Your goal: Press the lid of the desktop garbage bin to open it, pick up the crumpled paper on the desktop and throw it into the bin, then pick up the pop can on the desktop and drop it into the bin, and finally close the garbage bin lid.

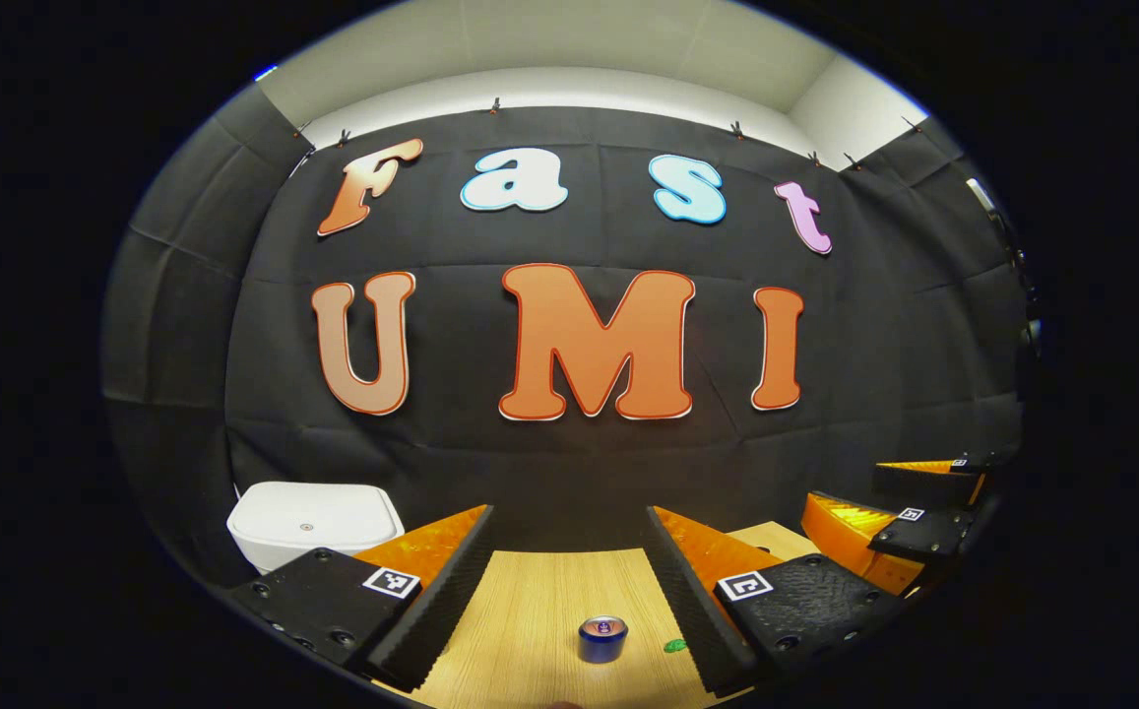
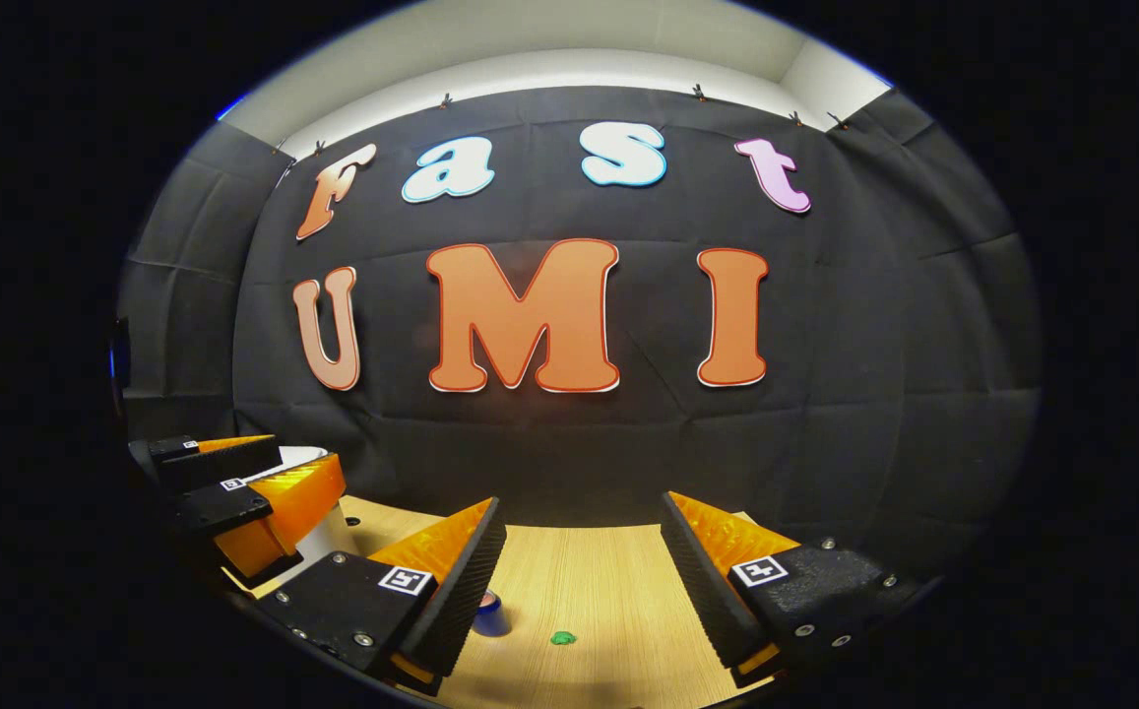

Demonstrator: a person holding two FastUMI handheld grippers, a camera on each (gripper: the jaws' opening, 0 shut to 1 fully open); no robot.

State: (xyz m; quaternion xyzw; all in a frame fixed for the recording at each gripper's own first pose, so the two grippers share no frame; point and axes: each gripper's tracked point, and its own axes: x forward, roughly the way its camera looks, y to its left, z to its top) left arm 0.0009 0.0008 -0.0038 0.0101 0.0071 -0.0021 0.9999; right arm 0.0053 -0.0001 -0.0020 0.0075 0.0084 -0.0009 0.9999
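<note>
Both grippers are hovering released above the desk (image 1: 530, 611), likely poised before starting. The left gripper (image 1: 569, 591) is framing the upright pop can (image 1: 602, 638) at six o'clock; the closed bin (image 1: 313, 522) is sitting at eight o'clock. The right gripper (image 2: 584, 581) is gaping empty.

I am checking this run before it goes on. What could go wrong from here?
The bin lid looks closed, so anything dropped now would likely bounce off. The can stands upright between the open fingers of the left gripper; a poor grip could tip it and let it roll. The right gripper is close, so the two could collide.
</note>
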